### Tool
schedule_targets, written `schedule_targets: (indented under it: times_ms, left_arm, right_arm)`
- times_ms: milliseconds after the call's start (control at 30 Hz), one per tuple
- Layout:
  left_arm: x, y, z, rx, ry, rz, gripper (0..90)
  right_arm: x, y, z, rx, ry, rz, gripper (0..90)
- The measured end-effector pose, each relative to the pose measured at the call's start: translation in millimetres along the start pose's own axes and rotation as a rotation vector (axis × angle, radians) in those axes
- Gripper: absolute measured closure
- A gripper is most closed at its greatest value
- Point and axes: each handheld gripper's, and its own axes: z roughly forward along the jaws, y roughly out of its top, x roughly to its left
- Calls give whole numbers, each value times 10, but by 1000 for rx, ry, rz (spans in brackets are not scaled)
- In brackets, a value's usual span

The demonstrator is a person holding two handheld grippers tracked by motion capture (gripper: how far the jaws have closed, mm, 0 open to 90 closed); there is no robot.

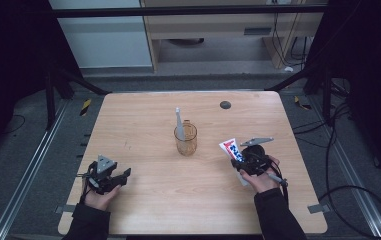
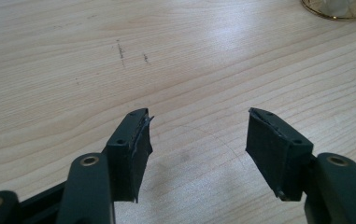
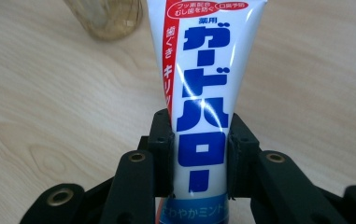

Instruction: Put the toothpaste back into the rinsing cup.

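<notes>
Between the two black jaws of the right gripper sits a toothpaste tube – the pads press on both of its sides near the cap end, so the grip is made and the jaws stand narrow, at the tube's own width. From the high view the right gripper holds the tube clear of the table, and the tube's long axis runs forward and up from the jaws, its flat crimped end leading and its cap end toward the hand. That leading end points roughly toward the amber cup, which stands just beyond and to the left of the gripper, with a toothbrush leaning upright inside it.

Step in hand, as judged: the pick-up is done and the carry is under way. The next move likely calls for bringing the tube over the cup's rim and turning its long axis closer to upright – then lowering it beside the toothbrush without knocking the cup.

Well apart on the other side, the left gripper rests low by the table's near edge; its jaws stand wide with nothing between them, over bare wood.
</notes>
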Motion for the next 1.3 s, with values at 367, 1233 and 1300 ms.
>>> schedule_targets:
  times_ms: [367, 1233, 1300]
  left_arm:
    - [6, -2, -4, -2, 2, 0, 391]
    - [28, 1, -8, -13, 17, -12, 396]
    - [32, 0, -9, -13, 18, -13, 396]
  right_arm:
    - [121, 376, -140, -204, 31, 29, 694]
    - [340, 838, 17, -525, 11, 109, 694]
    - [350, 860, 28, -533, 17, 110, 694]
